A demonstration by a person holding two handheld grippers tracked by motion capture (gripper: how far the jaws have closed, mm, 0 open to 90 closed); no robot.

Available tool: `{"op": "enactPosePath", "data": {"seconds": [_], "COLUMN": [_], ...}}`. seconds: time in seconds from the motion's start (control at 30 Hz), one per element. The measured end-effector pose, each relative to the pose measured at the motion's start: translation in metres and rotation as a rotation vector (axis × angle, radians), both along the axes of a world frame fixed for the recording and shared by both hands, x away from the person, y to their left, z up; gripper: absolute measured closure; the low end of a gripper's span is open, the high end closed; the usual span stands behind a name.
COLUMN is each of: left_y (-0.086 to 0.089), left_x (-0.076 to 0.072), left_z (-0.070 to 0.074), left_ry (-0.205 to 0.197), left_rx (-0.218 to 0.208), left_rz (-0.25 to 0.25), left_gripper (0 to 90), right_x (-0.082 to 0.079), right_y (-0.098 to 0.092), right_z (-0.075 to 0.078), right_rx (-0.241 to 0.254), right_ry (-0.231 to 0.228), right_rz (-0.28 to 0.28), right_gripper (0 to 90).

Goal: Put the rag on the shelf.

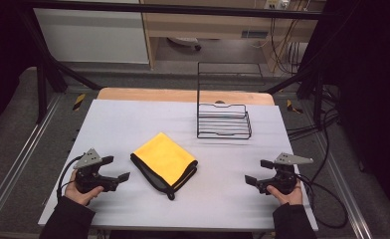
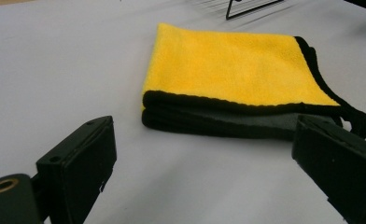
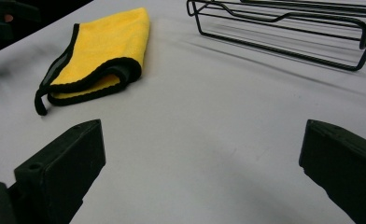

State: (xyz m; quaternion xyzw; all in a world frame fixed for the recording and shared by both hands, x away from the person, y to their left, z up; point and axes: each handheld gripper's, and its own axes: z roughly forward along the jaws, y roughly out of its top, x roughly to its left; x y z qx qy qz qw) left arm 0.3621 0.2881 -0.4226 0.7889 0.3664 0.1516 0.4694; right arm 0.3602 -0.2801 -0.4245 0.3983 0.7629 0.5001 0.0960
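Observation:
A folded yellow cloth [image 1: 165, 158] with black edging and a grey underside lies at the middle of the white table; it also shows in the left gripper view [image 2: 232, 70] and the right gripper view [image 3: 99, 51]. My left gripper [image 1: 114, 168] rests at the table's front left, open, jaws toward the cloth's left edge and a short way from it. At the front right my right gripper [image 1: 257, 172] is open too, well apart from the cloth, nothing between its jaws. A hand holds each gripper.
A black wire rack [image 1: 223, 119] with a tall back frame stands behind the cloth toward the right, also seen as the rack [image 3: 284, 28] ahead of the right gripper. Cables [image 1: 327, 199] trail off the table's right edge. Bare white table top [image 1: 128, 119] lies at the back left.

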Motion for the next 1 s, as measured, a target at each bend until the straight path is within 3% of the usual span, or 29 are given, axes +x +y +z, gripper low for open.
{"op": "enactPosePath", "data": {"seconds": [0.5,1.0], "left_y": [0.000,0.001], "left_x": [-0.002,-0.001], "left_z": [-0.001,0.000], "left_ry": [-0.002,0.000], "left_rx": [0.010,0.009], "left_rz": [0.004,0.022], "left_gripper": [7.9,7.5], "right_x": [-0.001,0.000], "right_y": [0.011,0.065], "right_z": [0.002,0.008], "right_rx": [-0.031,-0.069], "right_ry": [0.009,0.010], "right_rz": [-0.004,0.059], "right_gripper": [1.2,1.6]}}
